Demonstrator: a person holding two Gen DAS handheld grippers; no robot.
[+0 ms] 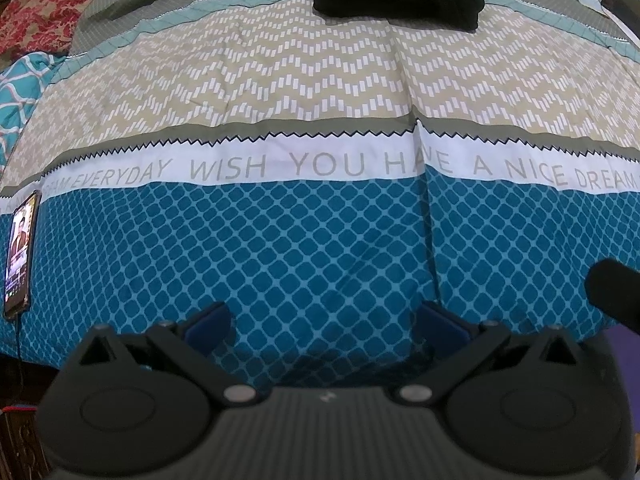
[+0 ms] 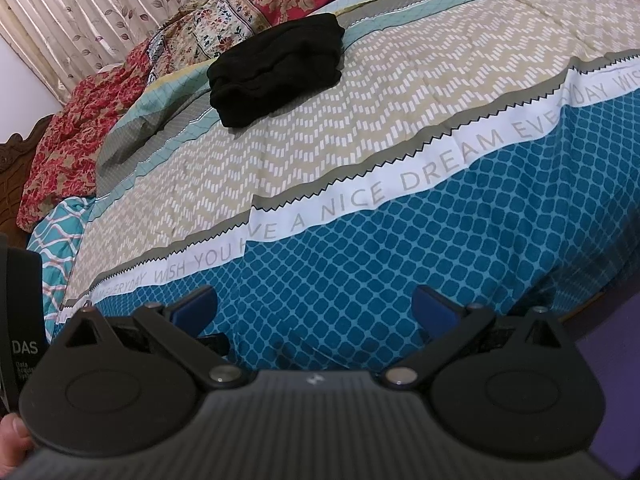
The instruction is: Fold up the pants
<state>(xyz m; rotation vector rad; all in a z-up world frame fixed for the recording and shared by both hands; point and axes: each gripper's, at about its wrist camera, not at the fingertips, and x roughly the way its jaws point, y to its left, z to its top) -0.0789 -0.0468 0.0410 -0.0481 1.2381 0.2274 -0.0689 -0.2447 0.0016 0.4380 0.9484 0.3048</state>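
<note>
Your left gripper and right gripper both have their blue-padded jaws spread wide, holding nothing and hanging above the blue lattice-print part of the bedspread without touching it. The black pants, a soft, thick, folded bundle, lie far ahead on the quilted spread's beige chevron band, near the red floral bedding, and a phone rests at the bed's left edge
</note>
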